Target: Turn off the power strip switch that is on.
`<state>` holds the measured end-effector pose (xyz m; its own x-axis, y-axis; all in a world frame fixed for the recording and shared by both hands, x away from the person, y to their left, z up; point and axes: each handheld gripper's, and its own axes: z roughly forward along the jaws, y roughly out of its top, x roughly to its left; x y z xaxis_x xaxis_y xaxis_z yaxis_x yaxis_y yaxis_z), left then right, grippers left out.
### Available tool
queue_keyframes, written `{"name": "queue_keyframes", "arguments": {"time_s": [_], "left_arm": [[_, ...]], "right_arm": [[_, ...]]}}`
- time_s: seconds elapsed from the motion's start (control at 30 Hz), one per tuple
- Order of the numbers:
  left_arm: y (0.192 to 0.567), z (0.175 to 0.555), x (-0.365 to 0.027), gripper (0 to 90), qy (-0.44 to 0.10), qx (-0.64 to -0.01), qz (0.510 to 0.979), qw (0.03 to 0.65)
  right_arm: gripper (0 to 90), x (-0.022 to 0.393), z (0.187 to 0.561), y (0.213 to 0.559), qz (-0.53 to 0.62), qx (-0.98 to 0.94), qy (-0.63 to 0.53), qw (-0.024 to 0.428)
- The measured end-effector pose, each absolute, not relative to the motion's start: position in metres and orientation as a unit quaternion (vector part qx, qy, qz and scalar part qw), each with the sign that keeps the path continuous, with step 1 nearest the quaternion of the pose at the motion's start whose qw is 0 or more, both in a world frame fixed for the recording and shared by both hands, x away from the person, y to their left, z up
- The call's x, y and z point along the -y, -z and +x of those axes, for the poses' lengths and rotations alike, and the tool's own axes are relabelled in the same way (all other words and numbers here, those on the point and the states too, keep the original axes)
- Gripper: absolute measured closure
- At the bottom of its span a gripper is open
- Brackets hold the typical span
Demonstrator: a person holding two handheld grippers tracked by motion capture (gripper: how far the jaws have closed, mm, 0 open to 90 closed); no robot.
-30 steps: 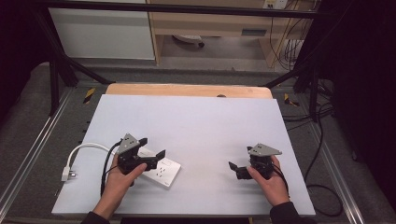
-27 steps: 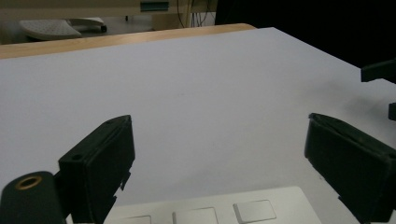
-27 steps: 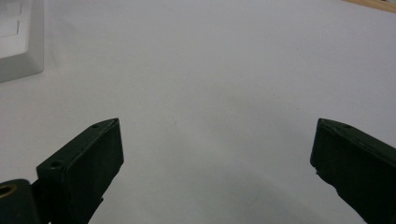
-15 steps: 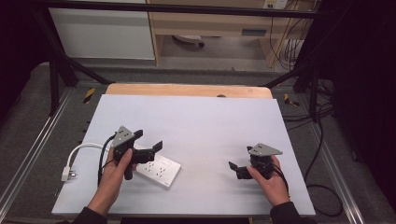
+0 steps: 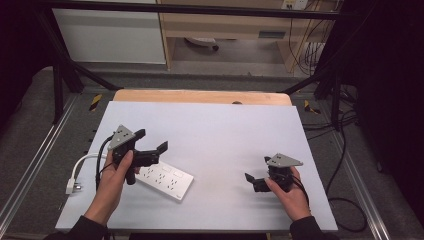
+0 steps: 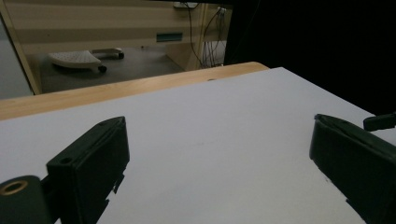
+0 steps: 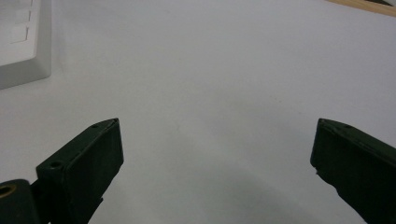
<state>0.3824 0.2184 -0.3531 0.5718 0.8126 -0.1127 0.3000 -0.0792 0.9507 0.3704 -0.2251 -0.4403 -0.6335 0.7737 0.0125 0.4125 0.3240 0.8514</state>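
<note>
While nothing is yet held, these lines record the moment.
Progress: as I judge it, the work on the power strip [image 5: 165, 178] has not visibly begun; it lies flat on the desk [image 5: 225, 130], its white cable [image 5: 82, 162] trailing off the left edge to the plug [image 5: 70, 187]. Grasping and moving remain.
Left gripper [image 5: 150, 142]: my fingers [image 6: 88, 158] are spread wide, lifted above the strip's left end, pointing across the desk, not touching it.
Right gripper [image 5: 254, 181]: my fingers [image 7: 84, 158] are released, low over bare desk, well apart from the strip, whose corner [image 7: 23, 42] lies ahead.
</note>
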Motion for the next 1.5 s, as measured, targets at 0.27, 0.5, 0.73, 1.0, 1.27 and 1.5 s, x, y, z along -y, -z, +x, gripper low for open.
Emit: {"name": "queue_keyframes", "arguments": {"time_s": [0.27,0.5,0.73,1.0,1.27,1.5], "left_arm": [[0.340,0.384,-0.222,4.5,-0.238,-0.395,0.694,0.553],[0.333,0.380,-0.231,4.9,-0.243,-0.397,0.684,0.562],[0.331,0.370,-0.244,4.9,-0.247,-0.402,0.679,0.563],[0.329,0.357,-0.251,4.9,-0.248,-0.404,0.678,0.562],[0.331,0.341,-0.264,5.1,-0.250,-0.410,0.671,0.565],[0.338,0.326,-0.277,5.0,-0.254,-0.411,0.669,0.564]], "right_arm": [[2.9,0.225,0.370,0.440,0.377,-0.787,-0.444,0.203],[2.9,0.225,0.371,0.440,0.376,-0.786,-0.446,0.205],[2.8,0.227,0.370,0.439,0.376,-0.785,-0.447,0.205],[2.8,0.226,0.370,0.439,0.377,-0.785,-0.446,0.205],[2.8,0.226,0.371,0.440,0.380,-0.784,-0.446,0.205],[2.9,0.227,0.371,0.439,0.386,-0.781,-0.446,0.207]]}}
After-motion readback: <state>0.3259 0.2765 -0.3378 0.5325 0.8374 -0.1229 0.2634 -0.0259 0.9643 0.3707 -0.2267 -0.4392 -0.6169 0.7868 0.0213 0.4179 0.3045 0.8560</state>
